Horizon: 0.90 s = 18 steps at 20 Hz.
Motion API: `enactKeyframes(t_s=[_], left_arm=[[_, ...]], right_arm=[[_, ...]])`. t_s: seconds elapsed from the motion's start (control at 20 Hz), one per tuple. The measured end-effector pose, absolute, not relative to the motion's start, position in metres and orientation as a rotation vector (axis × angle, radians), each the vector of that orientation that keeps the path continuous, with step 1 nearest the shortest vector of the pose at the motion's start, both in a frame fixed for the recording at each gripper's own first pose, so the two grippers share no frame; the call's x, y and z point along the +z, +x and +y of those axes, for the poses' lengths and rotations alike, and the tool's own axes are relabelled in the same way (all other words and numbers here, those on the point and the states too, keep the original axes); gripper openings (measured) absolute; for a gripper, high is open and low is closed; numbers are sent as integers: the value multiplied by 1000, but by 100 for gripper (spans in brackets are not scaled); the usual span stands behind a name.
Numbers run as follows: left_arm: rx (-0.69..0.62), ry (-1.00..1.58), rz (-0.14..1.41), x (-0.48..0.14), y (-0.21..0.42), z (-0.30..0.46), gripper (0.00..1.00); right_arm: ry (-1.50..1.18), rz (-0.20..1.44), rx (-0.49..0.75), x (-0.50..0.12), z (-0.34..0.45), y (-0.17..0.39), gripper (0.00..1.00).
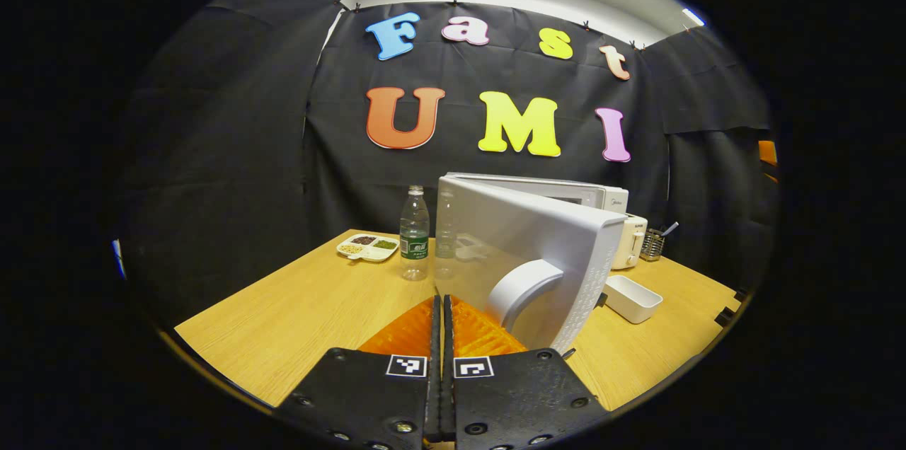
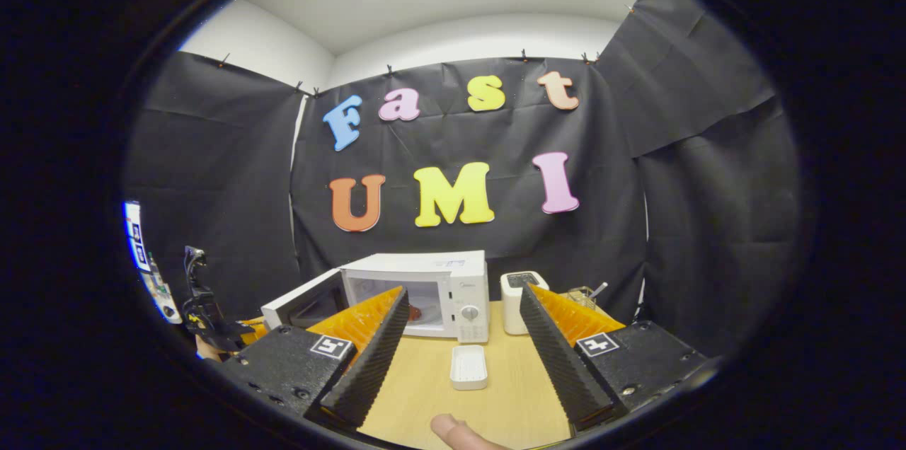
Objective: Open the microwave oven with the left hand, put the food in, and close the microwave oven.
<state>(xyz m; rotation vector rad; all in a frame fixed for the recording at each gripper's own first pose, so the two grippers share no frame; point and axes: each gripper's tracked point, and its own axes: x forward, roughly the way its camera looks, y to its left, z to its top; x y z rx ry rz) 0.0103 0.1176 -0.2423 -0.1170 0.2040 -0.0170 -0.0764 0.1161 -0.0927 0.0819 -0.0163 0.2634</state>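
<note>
On the wooden table (image 1: 297,315), left gripper view: left gripper (image 1: 441,337), fingers pressed together with nothing between them, held low at the near edge, just short of the microwave door (image 1: 538,252). Door swung open toward the camera, its curved handle (image 1: 520,287) close beside the fingertips. Microwave (image 1: 566,189) body white, behind the door toward the far edge. Clear water bottle (image 1: 415,232) upright, left of the door; sectioned snack plate (image 1: 367,247) beyond it near the far left corner. White rectangular dish (image 1: 632,298) right of the door; white toaster (image 1: 630,241) and wire utensil holder (image 1: 652,243) at the far right. Right gripper view: right gripper (image 2: 463,337), fingers spread wide apart, holding nothing. Microwave (image 2: 439,291) at the far edge, door (image 2: 301,301) standing open to the left, cavity lit. White dish (image 2: 468,367) mid-table, between the fingers in the picture but well beyond them. Toaster (image 2: 518,301) just right of the microwave. A fingertip (image 2: 456,430) at the near edge.
</note>
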Motion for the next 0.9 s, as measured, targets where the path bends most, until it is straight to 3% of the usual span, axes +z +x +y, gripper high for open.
enactKeyframes(t_s=[0.35,0.4,0.5,0.75,0.8,0.9], left_arm=[[-139,-101,177,-240,41,54,0],[-155,-104,179,-242,46,46,0],[-183,-112,180,-242,57,29,0],[-241,-114,186,-250,88,-13,0],[-248,-115,185,-250,96,-19,0],[-254,-129,180,-250,108,-28,0]], right_arm=[[46,-55,225,-83,109,-64,100],[46,-60,219,-79,108,-61,89],[39,-62,214,-74,106,-58,89],[37,-68,211,-65,103,-51,89],[33,-67,208,-65,101,-48,100],[34,-63,205,-63,99,-42,100]])
